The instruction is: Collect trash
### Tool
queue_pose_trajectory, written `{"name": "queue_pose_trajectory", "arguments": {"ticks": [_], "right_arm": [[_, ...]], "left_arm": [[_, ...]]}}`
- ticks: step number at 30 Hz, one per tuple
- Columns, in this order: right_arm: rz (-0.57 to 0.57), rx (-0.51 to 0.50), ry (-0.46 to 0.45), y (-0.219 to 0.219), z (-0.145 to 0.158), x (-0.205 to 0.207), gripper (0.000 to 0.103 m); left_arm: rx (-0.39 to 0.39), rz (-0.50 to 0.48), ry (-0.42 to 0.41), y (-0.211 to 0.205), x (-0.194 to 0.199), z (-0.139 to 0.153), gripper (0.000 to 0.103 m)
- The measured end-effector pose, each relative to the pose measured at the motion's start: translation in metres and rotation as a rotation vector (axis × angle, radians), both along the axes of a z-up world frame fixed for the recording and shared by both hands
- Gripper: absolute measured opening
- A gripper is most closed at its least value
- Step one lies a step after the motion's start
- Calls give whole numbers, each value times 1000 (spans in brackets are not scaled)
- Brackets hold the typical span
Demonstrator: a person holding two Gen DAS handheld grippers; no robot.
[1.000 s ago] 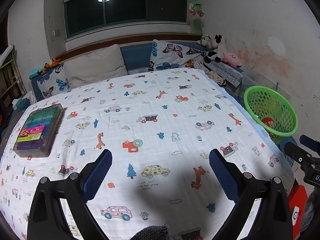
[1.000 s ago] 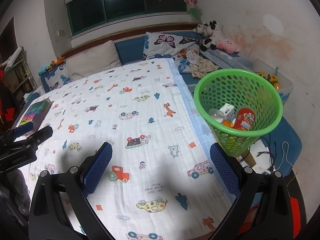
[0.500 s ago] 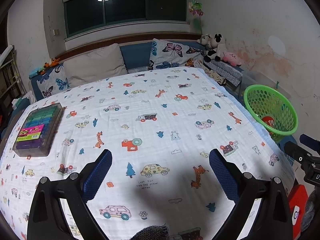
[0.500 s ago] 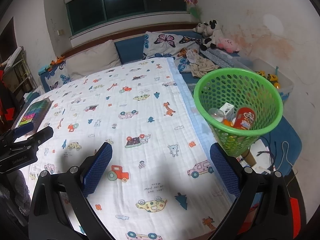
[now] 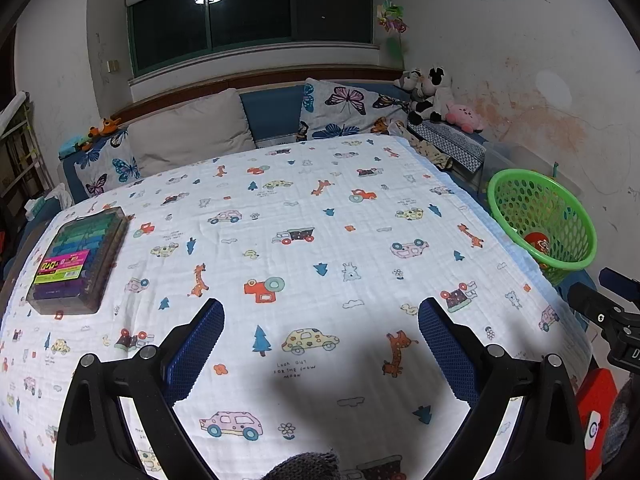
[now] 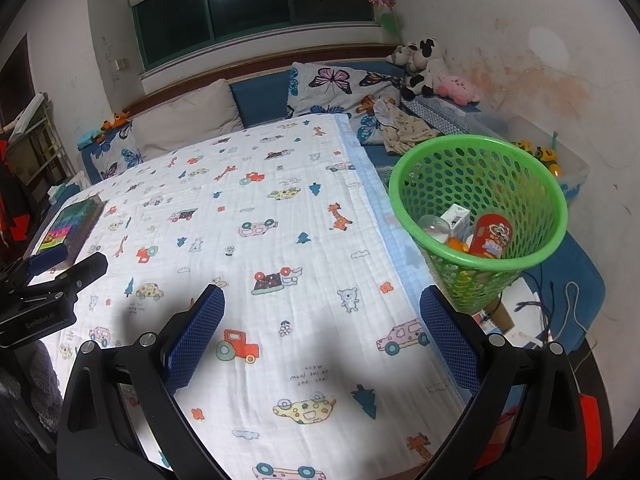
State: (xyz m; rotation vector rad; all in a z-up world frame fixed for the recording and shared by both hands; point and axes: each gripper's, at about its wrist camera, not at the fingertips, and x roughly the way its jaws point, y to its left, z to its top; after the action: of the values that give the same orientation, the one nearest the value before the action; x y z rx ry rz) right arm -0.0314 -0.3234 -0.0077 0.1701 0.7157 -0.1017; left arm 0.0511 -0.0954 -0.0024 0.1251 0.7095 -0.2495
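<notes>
Two empty grippers (image 5: pixel 320 334) (image 6: pixel 320 330), one green basket (image 6: pixel 478 208), one marker case (image 5: pixel 76 260)

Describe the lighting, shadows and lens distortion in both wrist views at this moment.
Left wrist view: sharp, strong fisheye bending of the walls, dark vignette corners; a soft shadow falls on the blanket between the open left gripper's fingers; a ceiling light is reflected in the window. Right wrist view: same curvature, patchy shadows near the open right gripper; the green basket is evenly lit, without glare.
</notes>
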Motion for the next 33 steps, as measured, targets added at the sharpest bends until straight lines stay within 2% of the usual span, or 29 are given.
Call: {"name": "queue_pose_trajectory", "arguments": {"ticks": [33], "right_arm": [[37,6,1,7,-1,4,97]], "left_arm": [[2,13,-17,3,-6,2,94]]}}
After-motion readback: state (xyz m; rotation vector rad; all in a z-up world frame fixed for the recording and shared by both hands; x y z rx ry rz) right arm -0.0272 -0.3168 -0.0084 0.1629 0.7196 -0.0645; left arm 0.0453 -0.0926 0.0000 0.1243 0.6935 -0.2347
